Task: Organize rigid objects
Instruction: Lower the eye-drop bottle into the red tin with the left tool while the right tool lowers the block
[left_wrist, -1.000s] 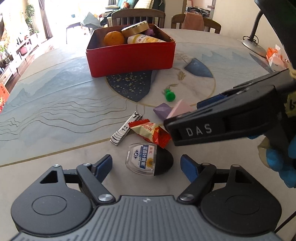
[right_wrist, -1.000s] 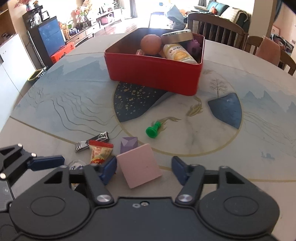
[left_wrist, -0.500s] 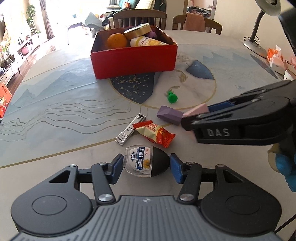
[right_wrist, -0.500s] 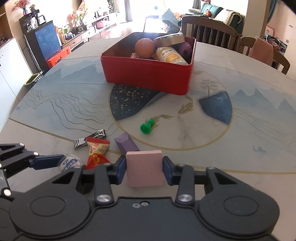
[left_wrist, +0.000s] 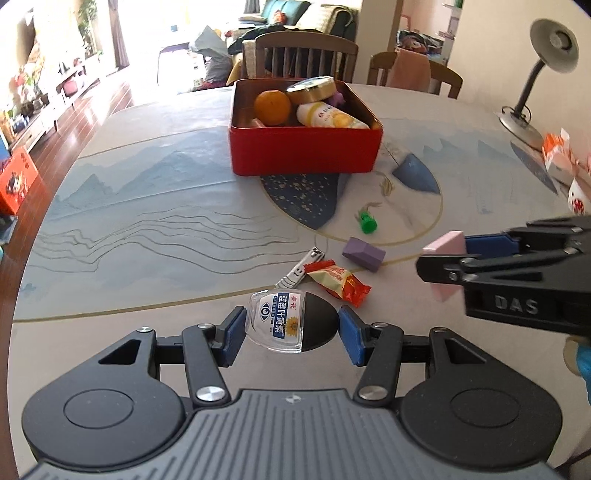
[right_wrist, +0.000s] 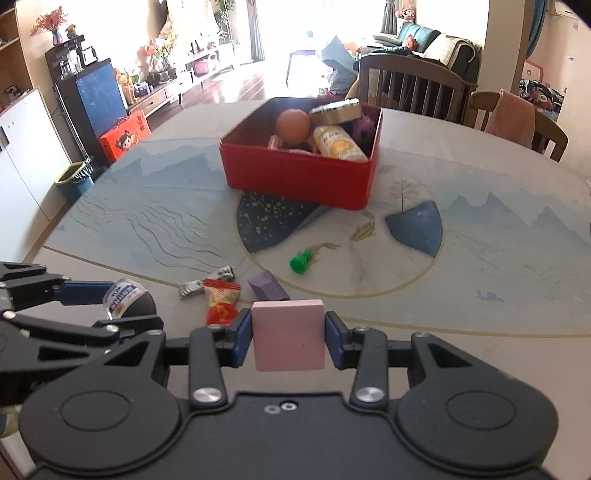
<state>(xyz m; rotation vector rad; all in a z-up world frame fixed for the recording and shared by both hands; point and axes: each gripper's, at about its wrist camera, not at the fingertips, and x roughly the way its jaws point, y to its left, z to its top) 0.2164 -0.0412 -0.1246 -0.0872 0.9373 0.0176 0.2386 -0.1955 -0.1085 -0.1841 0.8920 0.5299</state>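
Over the painted table (left_wrist: 147, 229), I am lifting both catches clear.
Left gripper (left_wrist: 291, 334) is clamping the small clear black-capped bottle (left_wrist: 291, 321), right gripper (right_wrist: 288, 339) the flat pink block (right_wrist: 288, 339); the red tin box (left_wrist: 303, 155) is coming next.

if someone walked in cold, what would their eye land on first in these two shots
Probably the red tin at the far middle of the table, with an orange and a yellow bottle inside. Then the two held things up front: the left gripper clamps a small clear bottle with a black cap, and the right gripper clamps a pink block. Between them and the tin lie a red candy wrapper, nail clippers, a purple block and a green piece.
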